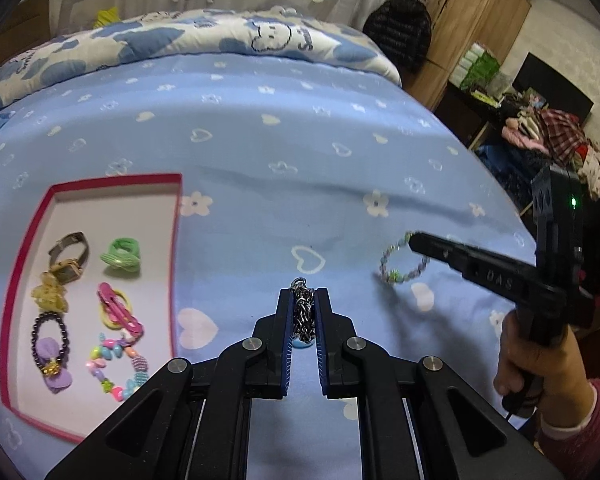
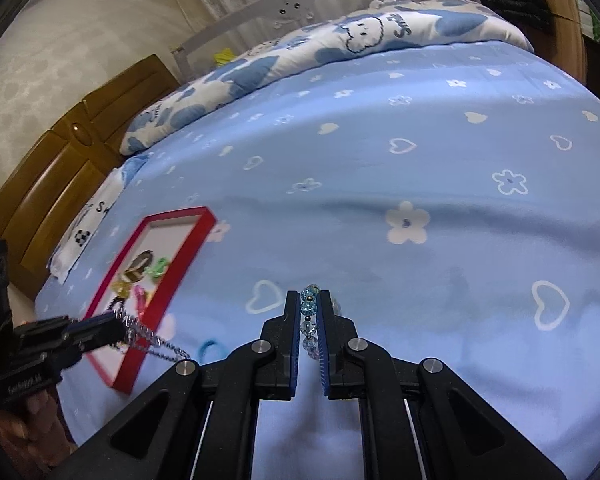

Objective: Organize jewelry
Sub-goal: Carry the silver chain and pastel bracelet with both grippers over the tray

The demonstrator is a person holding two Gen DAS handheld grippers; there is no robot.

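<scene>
In the left wrist view my left gripper [image 1: 305,294] is shut on a silver chain [image 1: 304,316], held above the blue bedsheet. To the right, my right gripper [image 1: 414,240] pinches a beaded bracelet [image 1: 400,274] that hangs in a loop. The right wrist view shows that right gripper [image 2: 309,296] shut on the bracelet's blue glass beads [image 2: 310,308]. At lower left there, the left gripper [image 2: 122,330] carries the dangling chain [image 2: 156,342] over the near corner of the red-rimmed box [image 2: 180,272]. The box [image 1: 116,179] lies left of my left gripper.
The box holds a watch [image 1: 70,258], a green scrunchie [image 1: 122,258], pink hair clips [image 1: 120,312], a purple bow bracelet [image 1: 52,360] and a colourful bead string [image 1: 116,368]. A blue hair tie [image 2: 210,348] lies on the sheet beside it. A folded quilt [image 1: 220,40] lines the bed's far side.
</scene>
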